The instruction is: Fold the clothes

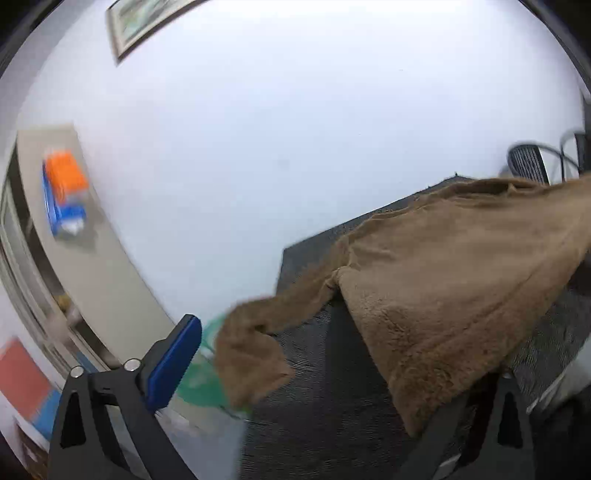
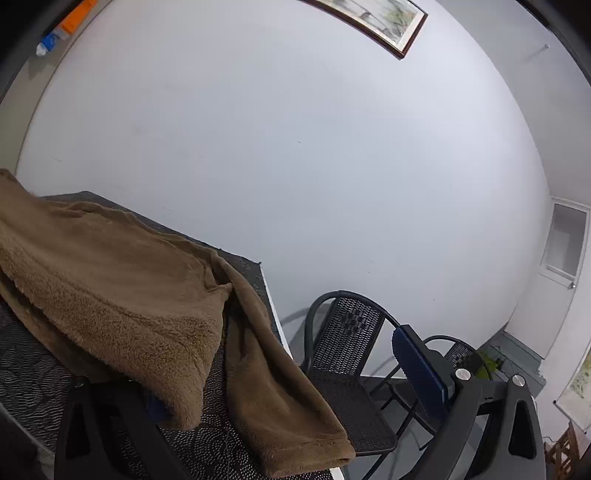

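Note:
A brown fleece garment [image 1: 443,280] lies on a dark patterned table [image 1: 325,387]; it also shows in the right wrist view [image 2: 122,295]. One sleeve [image 1: 251,339] hangs off the table's left edge. In the right wrist view another sleeve [image 2: 280,398] drapes toward the front corner. My left gripper [image 1: 321,373] has its jaws wide apart; the garment's hem lies over the right finger and hides it. My right gripper [image 2: 284,384] is also wide apart, with the hem draped over its left finger. Neither gripper pinches the cloth.
A white wall [image 2: 295,166] with a framed picture [image 2: 380,22] stands behind the table. Two black mesh chairs [image 2: 351,354] stand to the right of the table. A beige shelf [image 1: 62,192] with an orange and blue box [image 1: 62,188] is at left.

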Demonstrator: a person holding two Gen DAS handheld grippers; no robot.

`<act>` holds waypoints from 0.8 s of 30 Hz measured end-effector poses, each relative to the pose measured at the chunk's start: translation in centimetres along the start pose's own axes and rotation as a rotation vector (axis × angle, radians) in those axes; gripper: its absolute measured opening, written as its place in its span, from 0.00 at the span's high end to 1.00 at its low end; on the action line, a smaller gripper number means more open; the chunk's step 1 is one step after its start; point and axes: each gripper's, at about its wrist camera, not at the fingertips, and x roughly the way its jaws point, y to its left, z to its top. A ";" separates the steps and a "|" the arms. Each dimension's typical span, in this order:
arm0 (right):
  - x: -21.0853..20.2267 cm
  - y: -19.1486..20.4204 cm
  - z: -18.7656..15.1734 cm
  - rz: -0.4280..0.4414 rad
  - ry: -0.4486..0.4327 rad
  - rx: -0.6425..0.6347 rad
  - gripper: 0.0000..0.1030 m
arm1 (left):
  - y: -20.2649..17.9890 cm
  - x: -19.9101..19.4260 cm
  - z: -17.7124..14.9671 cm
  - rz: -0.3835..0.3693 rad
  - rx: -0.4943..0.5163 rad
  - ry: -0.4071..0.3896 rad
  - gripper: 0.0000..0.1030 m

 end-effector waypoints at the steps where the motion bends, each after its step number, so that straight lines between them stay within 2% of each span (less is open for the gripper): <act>1: -0.2 0.1 -0.1 0.013 0.013 -0.009 0.01 | -0.1 0.1 -0.3 -0.023 0.029 0.019 0.01; 6: 1.3 1.4 -2.3 0.078 0.135 -0.102 0.01 | -2.7 3.5 -4.0 -0.198 0.128 0.187 0.00; 10: 2.0 2.2 -4.5 0.134 0.215 -0.154 0.01 | -6.7 5.3 -7.7 -0.298 0.270 0.254 0.00; 14: 1.9 3.0 -6.4 0.183 0.263 -0.209 0.01 | -8.4 4.4 -9.1 -0.311 0.404 0.163 0.01; 19: 1.6 3.6 -7.0 0.266 0.263 -0.275 0.01 | -8.8 4.0 -9.0 -0.327 0.508 0.124 0.01; 24: 0.6 1.2 -6.6 0.457 0.232 -0.208 0.01 | -7.1 3.3 -7.8 -0.420 0.492 0.108 0.01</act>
